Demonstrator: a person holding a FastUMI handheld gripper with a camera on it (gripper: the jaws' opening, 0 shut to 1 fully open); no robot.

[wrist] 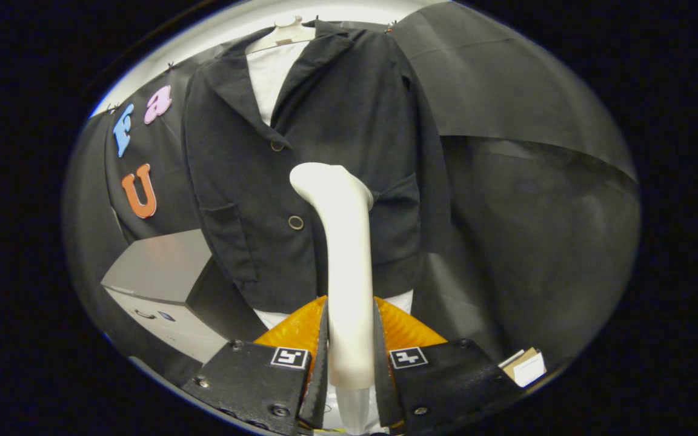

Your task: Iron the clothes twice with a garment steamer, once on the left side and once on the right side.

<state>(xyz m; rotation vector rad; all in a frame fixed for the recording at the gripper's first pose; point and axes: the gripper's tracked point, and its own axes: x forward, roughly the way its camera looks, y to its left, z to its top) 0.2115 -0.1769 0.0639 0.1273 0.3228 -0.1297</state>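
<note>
A black jacket hangs on a white mannequin torso straight ahead, its two front buttons and both hip pockets showing. My gripper is shut on the white garment steamer, with both fingers pressed on its handle. The steamer stands upright between the fingers. Its bent head reaches the jacket's front beside the lower button, about at pocket height, near the middle of the jacket. Whether the head touches the cloth I cannot tell.
A grey box-shaped cabinet stands low to the left of the jacket. Black cloth walls close in behind and to the right. A small cardboard and white card item lies low to the right of the fingers.
</note>
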